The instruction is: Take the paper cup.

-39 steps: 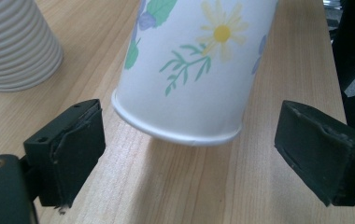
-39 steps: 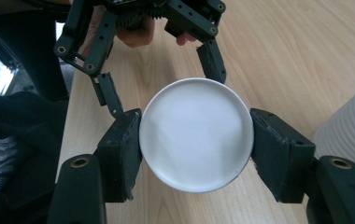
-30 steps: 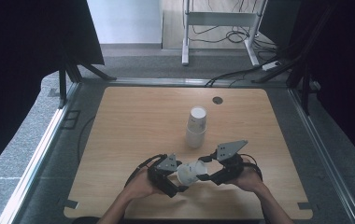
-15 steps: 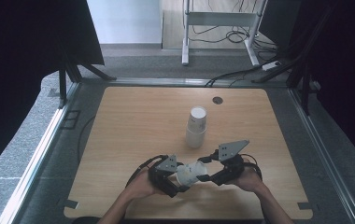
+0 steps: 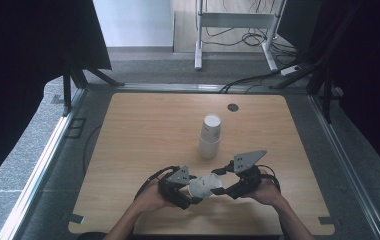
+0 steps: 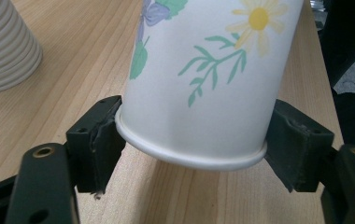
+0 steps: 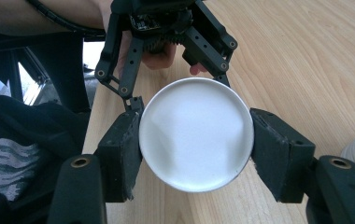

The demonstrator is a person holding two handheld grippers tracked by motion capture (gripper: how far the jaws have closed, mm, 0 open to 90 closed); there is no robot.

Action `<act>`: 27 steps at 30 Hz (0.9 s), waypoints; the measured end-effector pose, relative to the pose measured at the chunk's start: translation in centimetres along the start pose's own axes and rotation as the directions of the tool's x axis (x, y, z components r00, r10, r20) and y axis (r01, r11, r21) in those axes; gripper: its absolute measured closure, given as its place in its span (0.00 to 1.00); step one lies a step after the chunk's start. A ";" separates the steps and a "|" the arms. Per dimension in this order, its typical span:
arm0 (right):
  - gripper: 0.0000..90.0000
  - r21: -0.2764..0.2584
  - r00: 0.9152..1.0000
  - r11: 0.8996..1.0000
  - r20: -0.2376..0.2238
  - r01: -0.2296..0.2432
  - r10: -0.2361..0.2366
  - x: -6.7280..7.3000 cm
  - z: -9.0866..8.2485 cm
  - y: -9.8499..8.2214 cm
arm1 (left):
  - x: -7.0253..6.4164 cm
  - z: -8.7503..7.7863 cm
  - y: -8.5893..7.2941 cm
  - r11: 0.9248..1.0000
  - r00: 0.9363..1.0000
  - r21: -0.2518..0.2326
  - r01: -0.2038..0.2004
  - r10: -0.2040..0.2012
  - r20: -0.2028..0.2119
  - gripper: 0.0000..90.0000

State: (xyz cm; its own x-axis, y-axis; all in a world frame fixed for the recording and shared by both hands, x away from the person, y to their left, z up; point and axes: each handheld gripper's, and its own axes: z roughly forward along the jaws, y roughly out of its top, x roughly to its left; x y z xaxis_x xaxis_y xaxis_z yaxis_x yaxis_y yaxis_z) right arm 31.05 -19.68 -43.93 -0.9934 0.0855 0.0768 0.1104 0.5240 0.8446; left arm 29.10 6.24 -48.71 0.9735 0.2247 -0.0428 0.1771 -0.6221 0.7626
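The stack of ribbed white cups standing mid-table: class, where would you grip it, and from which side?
Grip the top cup's wall just below its rim, approaching level from the near side. The stack of ribbed cups stands upright with open tabletop around it, and its ribbed, tapering wall offers two opposite faces for the gripper. Likely steadier than pinching the rim from above.

Nothing here can be read. The cup (image 6: pixel 199 79) carries printed flowers and leaves, a yellow daisy and green sprigs, but no words, brand or number. The cup stack (image 5: pixel 210 136) shows some faint marks on its side, too small to make out as lettering.
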 end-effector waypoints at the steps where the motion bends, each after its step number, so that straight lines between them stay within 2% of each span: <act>1: 0.42 0.003 1.000 1.000 0.001 0.001 -0.001 0.0 0.0 0.0 | 0.0 0.0 0.0 1.000 1.000 0.000 0.000 0.000 0.000 0.29; 7: 0.41 0.015 1.000 1.000 0.002 0.005 -0.005 0.0 0.0 0.1 | 0.0 -0.1 0.2 1.000 1.000 0.014 -0.005 0.005 -0.004 0.32; 12: 0.40 0.027 1.000 1.000 0.006 -0.010 0.009 0.0 0.0 0.1 | -0.1 -0.2 0.5 0.999 1.000 0.031 -0.010 0.010 -0.015 0.33; 16: 0.36 0.041 1.000 0.999 0.013 -0.007 0.006 0.0 0.0 0.3 | -0.2 -0.4 0.9 0.999 1.000 0.034 -0.008 0.009 -0.016 0.33; 20: 0.32 0.073 1.000 0.997 0.024 0.005 -0.006 0.2 0.1 0.6 | -0.4 -0.4 1.3 0.997 0.999 0.071 -0.025 0.027 -0.038 0.33; 27: 0.28 0.137 0.998 0.991 0.067 0.005 -0.014 0.6 -0.1 1.3 | -0.7 -0.5 1.9 0.986 0.996 0.156 -0.050 0.062 -0.069 0.34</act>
State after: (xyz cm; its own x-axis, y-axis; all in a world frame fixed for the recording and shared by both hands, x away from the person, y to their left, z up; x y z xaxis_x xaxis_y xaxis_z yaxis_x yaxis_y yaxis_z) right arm 30.55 -19.01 -42.73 -0.9904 0.1350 0.0292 0.1092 0.6357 0.7641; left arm 28.73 5.25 -46.90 0.9702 0.2371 0.0490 0.1484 -0.7423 0.6534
